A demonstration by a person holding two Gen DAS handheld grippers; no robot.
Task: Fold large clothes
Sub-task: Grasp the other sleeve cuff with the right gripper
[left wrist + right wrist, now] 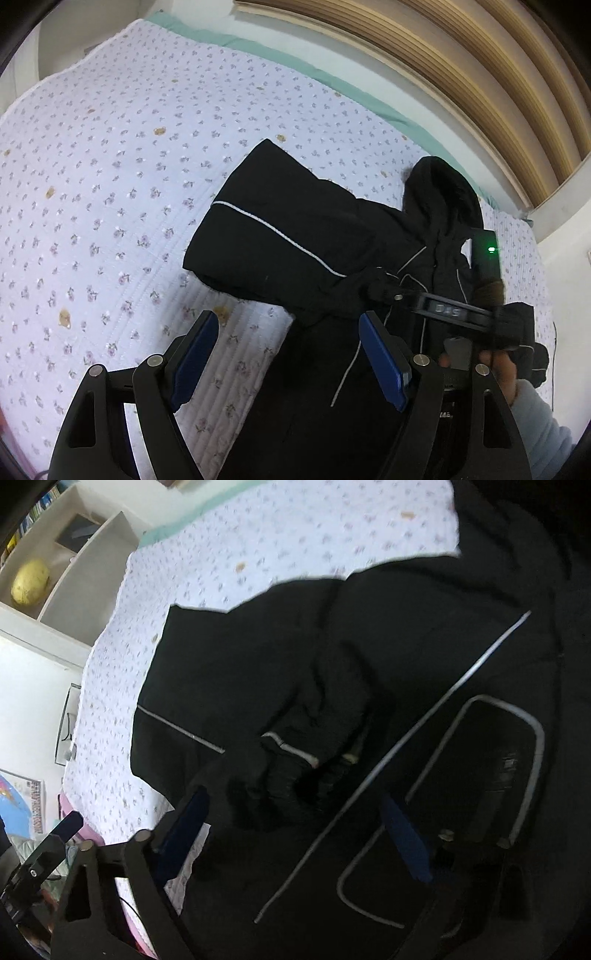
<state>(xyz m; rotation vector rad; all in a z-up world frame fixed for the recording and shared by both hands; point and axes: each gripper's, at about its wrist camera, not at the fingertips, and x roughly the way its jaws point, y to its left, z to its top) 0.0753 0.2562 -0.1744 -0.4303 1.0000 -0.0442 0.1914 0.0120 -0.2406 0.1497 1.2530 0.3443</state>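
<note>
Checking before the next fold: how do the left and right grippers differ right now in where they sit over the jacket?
The left gripper straddles the black jacket's edge, one finger over the floral quilt, the other over dark fabric. The right gripper sits almost wholly over the jacket, near its pale piping. The left view is sharp; the right is blurred. Both are open and grip nothing.

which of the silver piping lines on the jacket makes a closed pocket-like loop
The rounded loop at lower right in the right wrist view; the straight diagonal line beside it just runs across the black jacket.
</note>
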